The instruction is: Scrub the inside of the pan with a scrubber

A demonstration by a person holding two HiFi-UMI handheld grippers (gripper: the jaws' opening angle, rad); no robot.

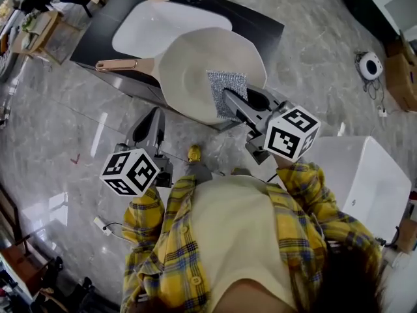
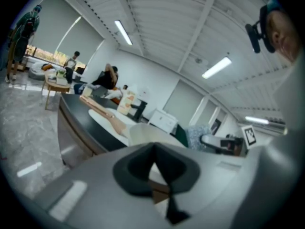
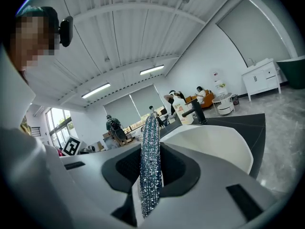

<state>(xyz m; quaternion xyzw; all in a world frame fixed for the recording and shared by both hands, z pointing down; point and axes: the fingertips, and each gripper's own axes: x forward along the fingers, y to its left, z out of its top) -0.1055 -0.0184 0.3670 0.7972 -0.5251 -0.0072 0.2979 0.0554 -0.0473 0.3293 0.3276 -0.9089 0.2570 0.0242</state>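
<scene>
The pan (image 1: 195, 70) is round, shallow and matte cream, with a pale pinkish handle (image 1: 120, 64) pointing to the picture's left. It sits at the near edge of the dark counter (image 1: 260, 25), just in front of a smooth white oval sink (image 1: 150, 25). The scrubber (image 1: 227, 90) is a square pad of glittering silver mesh. The right tool (image 1: 229, 100) is clamped on it edgewise, with the pad over the right inner part of the pan. Whether it touches the surface I cannot tell. The left tool (image 1: 151, 115) has its jaws closed together on nothing. It hangs over the marbled grey floor (image 1: 58, 135), apart from the pan's near rim.
</scene>
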